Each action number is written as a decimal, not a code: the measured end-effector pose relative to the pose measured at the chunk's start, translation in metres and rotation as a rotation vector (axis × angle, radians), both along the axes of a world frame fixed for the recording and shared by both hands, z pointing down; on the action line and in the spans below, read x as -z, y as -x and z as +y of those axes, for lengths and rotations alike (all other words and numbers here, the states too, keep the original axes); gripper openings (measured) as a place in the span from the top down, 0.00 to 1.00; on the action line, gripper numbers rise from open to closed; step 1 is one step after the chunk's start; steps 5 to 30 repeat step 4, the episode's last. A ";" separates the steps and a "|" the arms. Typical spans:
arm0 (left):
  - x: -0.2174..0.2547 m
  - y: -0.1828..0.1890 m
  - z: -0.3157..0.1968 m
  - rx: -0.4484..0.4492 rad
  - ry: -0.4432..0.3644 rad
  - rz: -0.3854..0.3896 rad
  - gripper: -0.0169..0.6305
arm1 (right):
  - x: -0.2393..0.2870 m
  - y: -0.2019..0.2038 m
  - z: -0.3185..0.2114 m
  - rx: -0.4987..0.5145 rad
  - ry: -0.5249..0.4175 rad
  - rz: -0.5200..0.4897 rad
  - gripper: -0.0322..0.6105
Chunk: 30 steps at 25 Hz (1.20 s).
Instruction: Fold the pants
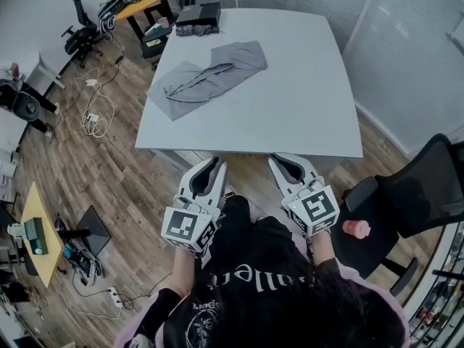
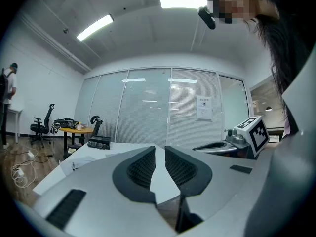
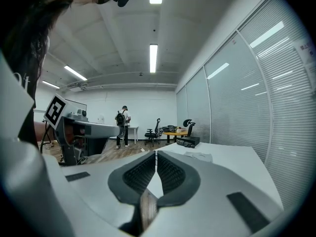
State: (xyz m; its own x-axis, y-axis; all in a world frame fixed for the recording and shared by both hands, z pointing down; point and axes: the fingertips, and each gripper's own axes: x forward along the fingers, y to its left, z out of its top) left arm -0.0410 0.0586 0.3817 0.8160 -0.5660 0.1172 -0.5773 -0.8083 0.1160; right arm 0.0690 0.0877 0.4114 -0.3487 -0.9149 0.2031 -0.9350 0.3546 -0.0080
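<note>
Grey left gripper (image 1: 214, 164) shows its jaws a sliver apart, with nothing between them. Grey right gripper (image 1: 281, 159) has its jaws pressed together, empty. Both are held just short of the near edge of a white rectangular table (image 1: 290, 93). Crumpled grey fabric pants (image 1: 206, 77) lie on its far left part, well apart from both. They look light, soft and floppy, so pinching the waistband or leg hems seems best.
</note>
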 end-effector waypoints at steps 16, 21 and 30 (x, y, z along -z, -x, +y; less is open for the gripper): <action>0.001 0.001 0.005 -0.011 -0.018 -0.012 0.86 | 0.000 0.002 0.002 0.001 -0.001 0.006 0.91; 0.001 0.001 0.005 -0.011 -0.018 -0.012 0.86 | 0.000 0.002 0.002 0.001 -0.001 0.006 0.91; 0.001 0.001 0.005 -0.011 -0.018 -0.012 0.86 | 0.000 0.002 0.002 0.001 -0.001 0.006 0.91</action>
